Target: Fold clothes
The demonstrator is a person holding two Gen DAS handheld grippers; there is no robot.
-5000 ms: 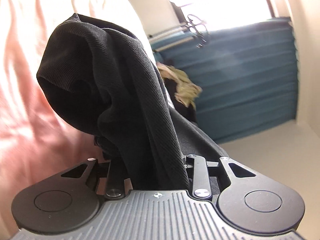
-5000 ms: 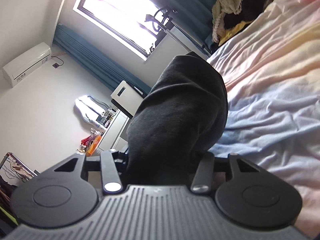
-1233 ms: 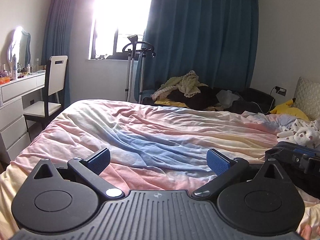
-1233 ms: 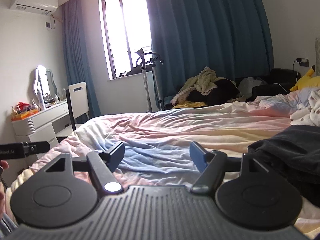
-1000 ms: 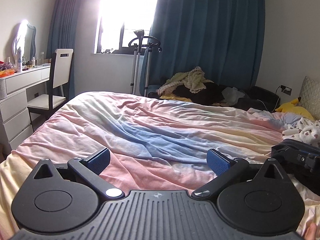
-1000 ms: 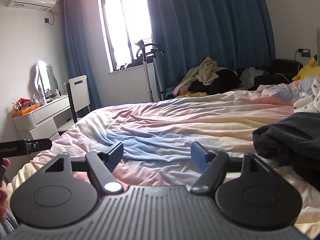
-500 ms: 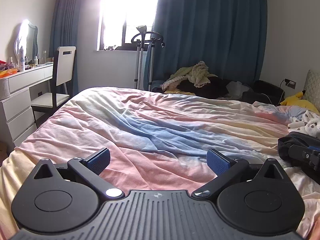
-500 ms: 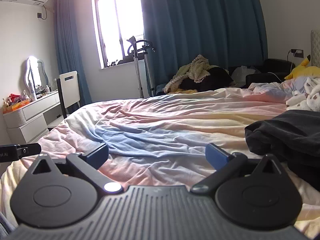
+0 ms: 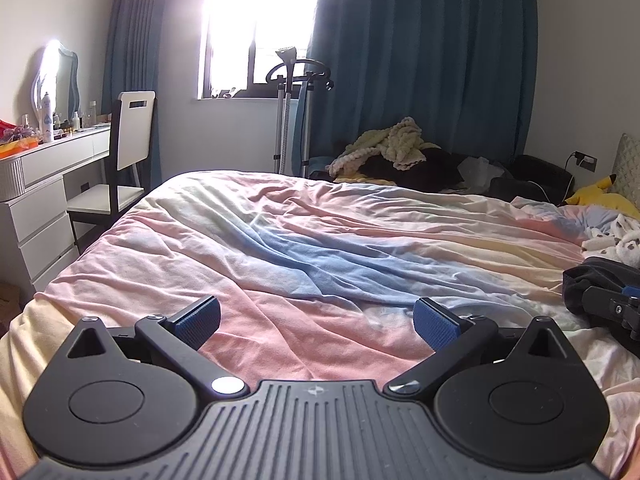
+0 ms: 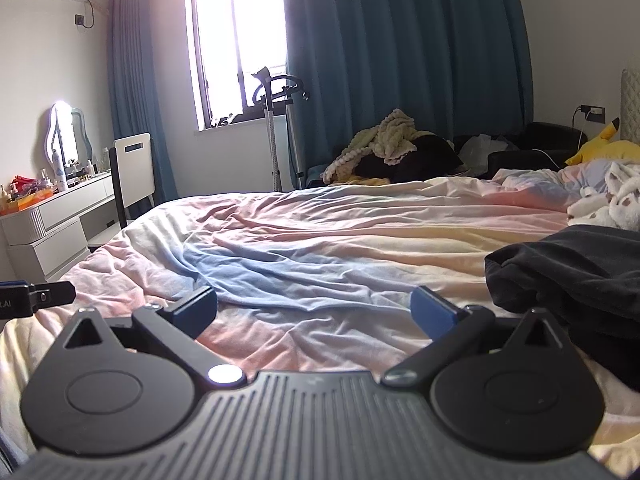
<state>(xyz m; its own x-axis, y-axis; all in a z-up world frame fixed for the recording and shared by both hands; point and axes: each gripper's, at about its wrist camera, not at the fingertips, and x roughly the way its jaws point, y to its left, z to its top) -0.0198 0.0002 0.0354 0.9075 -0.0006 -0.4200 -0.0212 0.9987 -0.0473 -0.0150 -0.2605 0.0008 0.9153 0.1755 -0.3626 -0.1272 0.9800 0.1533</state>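
Black garment (image 10: 576,268) lies bunched on the bedspread (image 10: 320,240), right of both empty, wide-apart tools (image 9: 316,318) (image 10: 314,308).

Both wrist views low over the near edge of the bed (image 9: 280,216), tilted slightly down, facing the window (image 10: 240,40), sharing bedspread, curtain (image 9: 420,60) and chair (image 10: 134,168)

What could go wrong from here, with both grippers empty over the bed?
1. The black knit garment lies bunched in a heap at the bed's right side, so a pinch there may catch several layers, not one edge.
2. The pastel striped bedsheet is loose and wrinkled; the wide-open right gripper or left gripper could snag it together with the garment.
3. The white spotted fabric lies close behind the garment and might get dragged along.
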